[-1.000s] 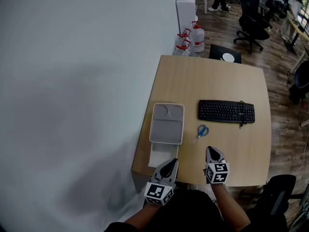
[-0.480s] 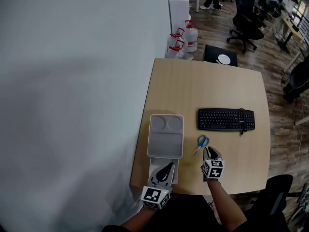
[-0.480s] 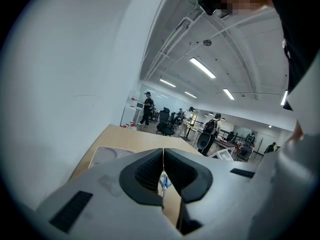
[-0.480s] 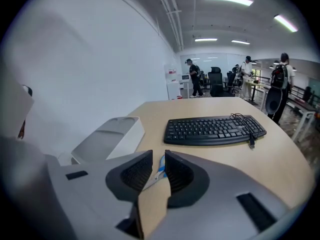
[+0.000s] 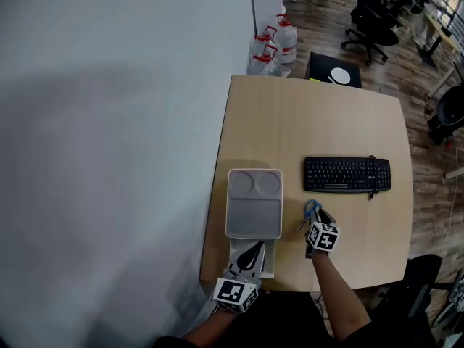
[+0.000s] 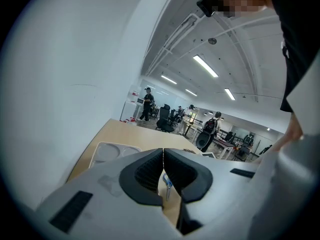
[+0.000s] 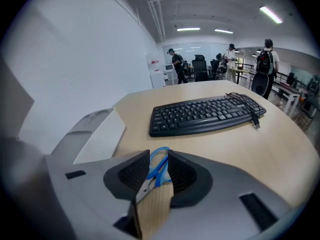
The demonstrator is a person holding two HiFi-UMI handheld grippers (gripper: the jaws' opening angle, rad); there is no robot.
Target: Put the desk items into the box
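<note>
none of the desk items is in the box (image 5: 231, 210) yet. my right gripper (image 7: 159, 160), jaws just opening, straddles the blue scissors (image 7: 160, 169) on the counter (image 5: 312, 122) without pinching. left gripper (image 6: 163, 167) is closed, empty. keyboard (image 5: 346, 174) waits too.

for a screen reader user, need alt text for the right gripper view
The right claw, its jaws apart and just opening, straddles blue-handled scissors lying on a wooden desk, not gripping them. A black keyboard lies beyond, and a white box sits to the left.
</note>
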